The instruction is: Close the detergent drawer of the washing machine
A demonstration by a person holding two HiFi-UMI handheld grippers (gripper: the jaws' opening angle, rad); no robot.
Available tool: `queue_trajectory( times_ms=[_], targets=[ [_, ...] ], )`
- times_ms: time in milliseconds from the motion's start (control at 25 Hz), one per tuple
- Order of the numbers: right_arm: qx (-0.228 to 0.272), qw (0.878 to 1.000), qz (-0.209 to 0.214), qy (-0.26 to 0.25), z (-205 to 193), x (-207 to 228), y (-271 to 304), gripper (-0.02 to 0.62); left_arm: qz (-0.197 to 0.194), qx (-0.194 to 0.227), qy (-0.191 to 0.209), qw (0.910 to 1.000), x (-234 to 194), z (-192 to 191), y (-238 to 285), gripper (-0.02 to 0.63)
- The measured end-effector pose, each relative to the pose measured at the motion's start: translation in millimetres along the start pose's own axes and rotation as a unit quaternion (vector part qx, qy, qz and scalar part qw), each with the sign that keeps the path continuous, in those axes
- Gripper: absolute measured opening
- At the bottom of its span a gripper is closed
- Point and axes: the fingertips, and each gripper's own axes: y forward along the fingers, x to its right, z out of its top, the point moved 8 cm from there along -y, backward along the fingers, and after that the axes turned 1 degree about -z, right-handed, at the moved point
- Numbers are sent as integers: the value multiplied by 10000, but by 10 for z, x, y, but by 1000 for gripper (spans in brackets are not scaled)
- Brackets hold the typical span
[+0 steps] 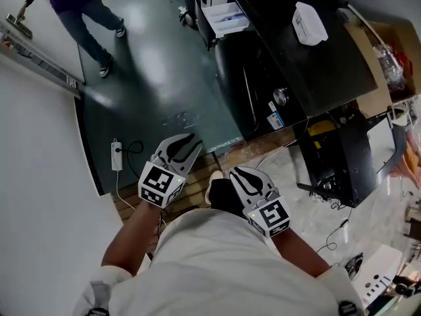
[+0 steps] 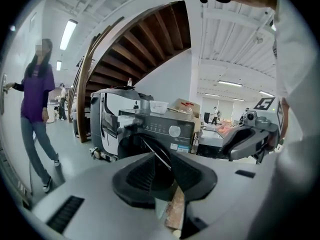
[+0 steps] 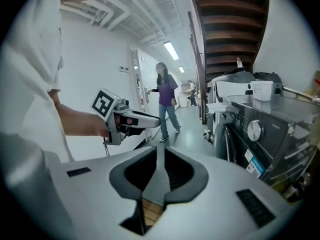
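White plastic detergent drawer [image 1: 225, 17] stood pulled out at the upper corner of the black washing machine [image 1: 289, 58], over the door. Its inner compartments showed bluish, but what they held could not be made out. In the right gripper view the drawer [image 3: 223, 107] jutted pale from the dark front. One white tub [image 1: 309, 22] sat on the machine's top, its contents unseen. Beside the machine was a cardboard box [image 1: 385, 48] with clear plastic and something red inside. Left gripper [image 1: 185, 145] and right gripper [image 1: 241, 174] were held low and side by side in front of the person's torso, both angled slightly down toward the machine and well apart from it. The left gripper [image 2: 161, 156] had its jaws a little apart, with nothing between them, only the machine's door showing through the gap. The right gripper [image 3: 160, 151] had its jaws drawn together at the tips and gripped nothing. A wooden floor strip [image 1: 197, 176] lay under both grippers, with a stretch of grey-green floor [image 1: 164, 78] between them and the machine. A power strip [image 1: 117, 155] with its cable lay near the left gripper by the white wall. A second person [image 1: 82, 5] in a purple top stood far across the floor.
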Motion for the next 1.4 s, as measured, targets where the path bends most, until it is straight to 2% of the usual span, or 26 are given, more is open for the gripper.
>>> queue_trajectory(
  times_ms=[200,360,800,1040,1400],
  targets=[
    [-60,9997,219,2,356,392,39,31,102,122,101,9998,-221,517,360,94],
    [-32,9996,266,44,582,562,49,31,158,95,134,9997,-410,765,559,94],
    [-110,9993,-66,364,919,1033,405,31,-22,-20,355,9994,-1260,1141,1105,94],
    [-130,9966,-505,633,1171,1302,802,31,-373,-115,464,9982,-1904,1245,1511,94],
    [-213,9826,-1415,1184,1714,1663,1363,31,-1063,-401,818,9902,-2766,1431,2172,100]
  ],
)
